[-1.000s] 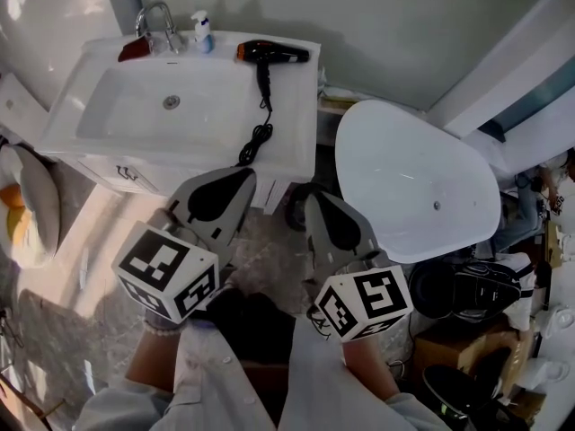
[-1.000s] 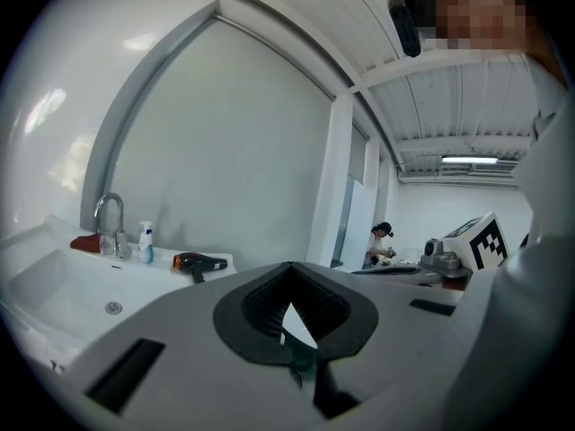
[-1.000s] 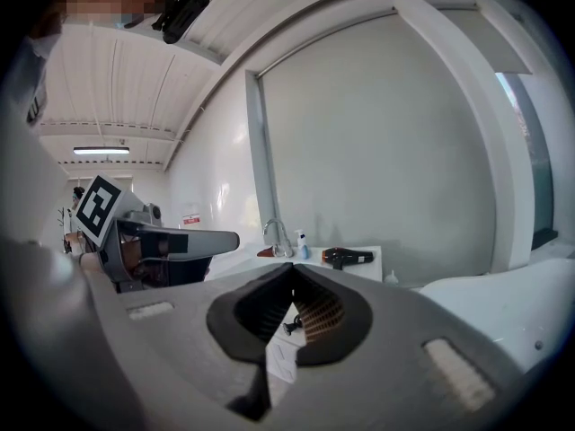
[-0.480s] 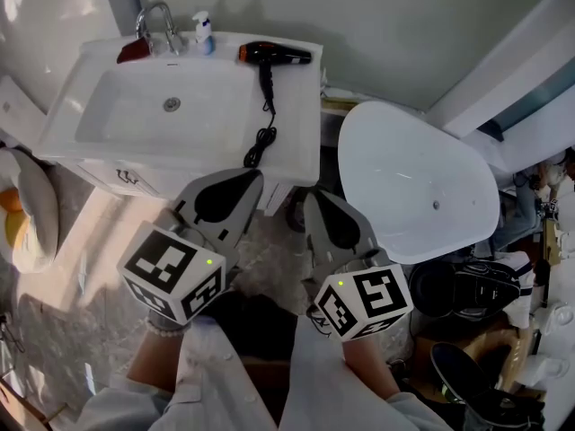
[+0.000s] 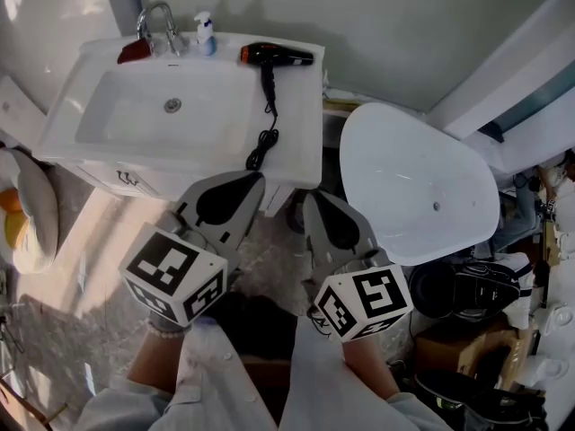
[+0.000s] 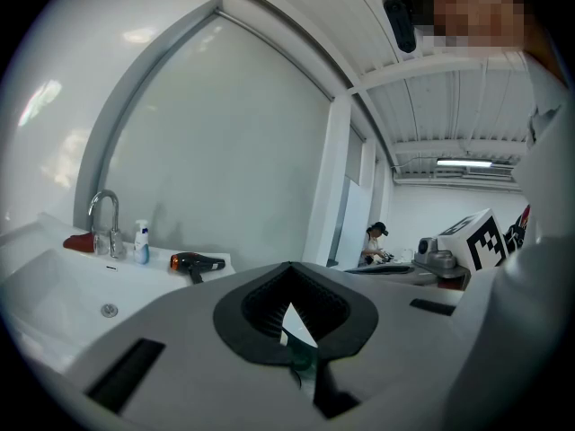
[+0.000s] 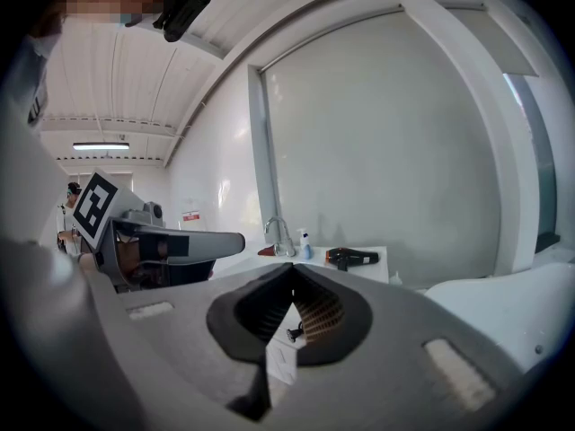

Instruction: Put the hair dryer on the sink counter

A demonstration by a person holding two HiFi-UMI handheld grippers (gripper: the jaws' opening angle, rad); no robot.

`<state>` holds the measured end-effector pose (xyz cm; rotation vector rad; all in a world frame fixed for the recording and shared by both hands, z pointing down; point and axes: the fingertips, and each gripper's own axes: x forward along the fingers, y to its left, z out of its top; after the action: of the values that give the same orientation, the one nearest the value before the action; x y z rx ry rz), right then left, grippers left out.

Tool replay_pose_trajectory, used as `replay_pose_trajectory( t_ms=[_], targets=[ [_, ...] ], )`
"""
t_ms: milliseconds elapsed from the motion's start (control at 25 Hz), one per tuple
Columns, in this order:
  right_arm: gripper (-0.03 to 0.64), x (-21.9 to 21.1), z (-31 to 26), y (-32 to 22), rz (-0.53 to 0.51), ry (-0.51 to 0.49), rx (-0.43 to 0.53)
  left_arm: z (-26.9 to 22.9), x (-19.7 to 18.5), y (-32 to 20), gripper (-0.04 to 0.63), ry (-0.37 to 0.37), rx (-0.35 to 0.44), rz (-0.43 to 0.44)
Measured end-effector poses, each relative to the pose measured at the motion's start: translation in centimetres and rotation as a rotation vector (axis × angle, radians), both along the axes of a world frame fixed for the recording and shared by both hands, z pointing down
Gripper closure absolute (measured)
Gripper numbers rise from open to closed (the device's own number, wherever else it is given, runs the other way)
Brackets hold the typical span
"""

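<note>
Head view, nearest first: two white sleeves (image 5: 225, 380) reach forward. Each hand holds a gripper low over a grey marbled floor (image 5: 269, 250). The left gripper (image 5: 252, 179) and the right gripper (image 5: 311, 199) sit side by side, close but not touching, both aimed at the front edge of the sink counter (image 5: 298, 146). In the left gripper view the jaws are pressed together with nothing between them, and the right gripper view shows the same for its own pair.

Beyond the jaw tips stands the white sink counter, with a rectangular basin (image 5: 135, 119) sunk into its left part. The hair dryer (image 5: 275, 56) already lies on its side on the counter's back right corner, black with an orange rear end. Its black cord (image 5: 267, 119) trails forward along the flat strip right of the basin and ends in a loose coil near the front edge. At the back left are a chrome faucet (image 5: 157, 21), a small white bottle with a blue base (image 5: 205, 34) beside it and a dark red object (image 5: 135, 51) at its foot.

Right of the counter, a large white oval tub (image 5: 418, 178) rests apart from it, with dark shoes (image 5: 485, 285) on the floor past it. A plain pale grey wall (image 5: 377, 16) closes the room behind.
</note>
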<state>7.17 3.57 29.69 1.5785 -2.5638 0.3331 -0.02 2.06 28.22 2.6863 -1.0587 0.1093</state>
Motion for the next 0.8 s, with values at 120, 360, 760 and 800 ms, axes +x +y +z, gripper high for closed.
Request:
replay_pose_trajectory(
  t_ms=[120,360,760,800],
  targets=[
    [0.62,0.03,0.04,-0.11,-0.001,0.0,-0.003,0.04,0.07,-0.06,0.592,0.0,-0.001,0.002],
    [0.62,-0.09,0.05,-0.26,-0.001,0.008,-0.006,0.08,-0.01,-0.17,0.592,0.0,-0.003,0.004],
    [0.62,-0.5,0.75,-0.36,-0.003,0.011,-0.028,0.32,-0.34,-0.14,0.592,0.004,-0.008,-0.004],
    [0.62,-0.6,0.81,-0.33,-0.004,0.011,-0.03,0.32,-0.37,-0.14,0.592,0.005,-0.008,-0.004]
  ],
)
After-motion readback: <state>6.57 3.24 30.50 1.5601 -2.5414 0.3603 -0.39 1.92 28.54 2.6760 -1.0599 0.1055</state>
